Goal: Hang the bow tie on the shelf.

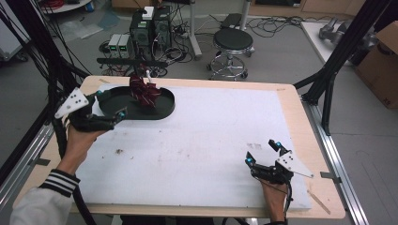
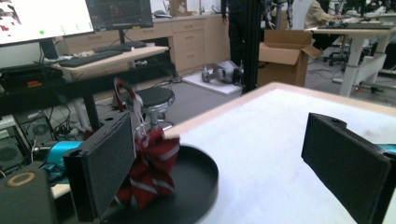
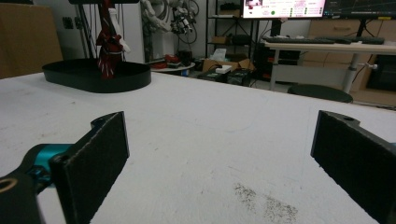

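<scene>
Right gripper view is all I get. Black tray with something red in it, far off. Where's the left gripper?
Observer: The left gripper is at the black tray, at its near-left rim, fingers open.
Operator: Holding the red thing?
Observer: No. The red striped cloth sits in the tray beside one finger, ungripped.
Operator: And the right gripper on the table?
Observer: The right gripper is at the near-right of the white mat, open, nothing between its fingers.

Even indoor light, soft focus

Grey floor, black stool (image 1: 233,41), cable tangle, cardboard box (image 1: 381,63), desks with monitors (image 2: 44,18).
</scene>
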Motion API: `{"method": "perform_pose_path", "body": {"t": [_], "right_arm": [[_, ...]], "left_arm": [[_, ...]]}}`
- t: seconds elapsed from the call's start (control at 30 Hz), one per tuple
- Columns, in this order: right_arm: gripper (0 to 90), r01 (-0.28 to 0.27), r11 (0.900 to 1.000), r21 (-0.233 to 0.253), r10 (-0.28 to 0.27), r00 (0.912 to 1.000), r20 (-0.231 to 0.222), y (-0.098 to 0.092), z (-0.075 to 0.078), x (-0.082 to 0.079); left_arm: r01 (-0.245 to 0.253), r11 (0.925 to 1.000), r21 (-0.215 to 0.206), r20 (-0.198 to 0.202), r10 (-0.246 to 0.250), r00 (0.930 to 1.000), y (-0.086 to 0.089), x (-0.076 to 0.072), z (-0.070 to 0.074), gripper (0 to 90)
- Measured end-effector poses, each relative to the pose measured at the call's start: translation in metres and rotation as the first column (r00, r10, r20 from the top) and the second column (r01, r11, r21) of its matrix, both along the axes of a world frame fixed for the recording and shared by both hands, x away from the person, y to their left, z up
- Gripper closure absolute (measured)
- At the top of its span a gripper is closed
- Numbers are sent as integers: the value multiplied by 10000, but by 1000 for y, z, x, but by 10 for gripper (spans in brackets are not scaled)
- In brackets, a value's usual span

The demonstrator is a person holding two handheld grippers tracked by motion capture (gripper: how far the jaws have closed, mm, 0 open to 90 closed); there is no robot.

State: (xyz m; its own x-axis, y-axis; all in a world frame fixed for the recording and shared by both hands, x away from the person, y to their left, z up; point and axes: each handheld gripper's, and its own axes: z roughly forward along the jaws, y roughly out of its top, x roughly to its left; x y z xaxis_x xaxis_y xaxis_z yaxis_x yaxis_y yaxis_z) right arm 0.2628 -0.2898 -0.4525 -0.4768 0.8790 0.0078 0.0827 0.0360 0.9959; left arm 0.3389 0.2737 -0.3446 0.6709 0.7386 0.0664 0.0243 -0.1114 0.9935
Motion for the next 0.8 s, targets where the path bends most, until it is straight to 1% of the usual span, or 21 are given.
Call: {"method": "perform_pose_path", "body": {"t": [0.07, 0.17, 0.2, 0.23, 0.27, 0.3, 0.33, 0.37, 0.47, 0.5, 0.53, 0.57, 0.6, 0.63, 0.7, 0.77, 0.8], "right_arm": [[32, 2, 10000, -32, -1, 10000, 19, 0, 0, 0], [32, -5, 10000, -21, 5, 10000, 12, 0, 0, 0], [32, 8, 10000, -34, -8, 10000, 21, 0, 0, 0], [32, -8, 10000, -27, 8, 10000, 23, 0, 0, 0], [32, -4, 10000, -29, 4, 10000, 20, 0, 0, 0], [32, 10, 10000, -22, -10, 10000, 27, 0, 0, 0], [32, -10, 10000, -30, 10, 10000, 29, 0, 0, 0], [32, -17, 10000, -31, 17, 10000, 35, 0, 0, 0], [32, -4, 10000, 2, 4, 10000, 7, 0, 0, 0], [32, -9, 10000, -12, 9, 10000, 24, 0, 0, 0], [32, -16, 10000, -20, 16, 10000, 31, 0, 0, 0], [32, -20, 10000, -14, 20, 10000, 27, 0, 0, 0], [32, -10, 10000, 10, 10, 10000, 7, 0, 0, 0], [32, -10, 10000, 10, 10, 10000, 7, 0, 0, 0], [32, -18, 10000, 37, 18, 10000, -10, 0, 0, -1], [32, -30, 10000, -16, 30, 10000, 48, 0, 0, 0], [32, -15, 10000, -29, 15, 10000, 83, 0, 0, -1]], "left_arm": [[53, 10000, -68, -47, -53, 10000, 3, -6, -9, 102], [109, 9999, -121, 15, -109, 9999, 6, -14, -20, 102], [138, 9997, -211, 56, -137, 9999, 7, -17, -23, 102], [180, 9996, -224, 26, -179, 9998, 8, -19, -27, 102], [185, 9994, -307, 40, -184, 9998, 8, -21, -30, 103], [246, 9985, -482, 89, -242, 9997, 9, -24, -36, 102], [293, 9982, -529, 102, -288, 9995, 9, -25, -40, 102], [341, 9974, -632, 129, -334, 9994, 10, -28, -47, 102], [309, 9949, -959, 42, -306, 9995, 12, -33, -63, 103], [318, 9946, -983, 35, -316, 9995, 12, -34, -67, 103], [269, 9948, -982, -16, -272, 9996, 12, -36, -71, 103], [209, 9941, -1067, 71, -203, 9998, 12, -37, -74, 103], [176, 9909, -1335, 158, -156, 9998, 12, -39, -77, 105], [105, 9886, -1503, 241, -70, 9997, 11, -40, -81, 105], [0, 9874, -1585, 324, 53, 9995, 10, -42, -87, 105], [-132, 9870, -1602, 130, 155, 9998, 9, -41, -93, 105], [-115, 9876, -1565, 76, 129, 9999, 9, -41, -95, 105]]}}
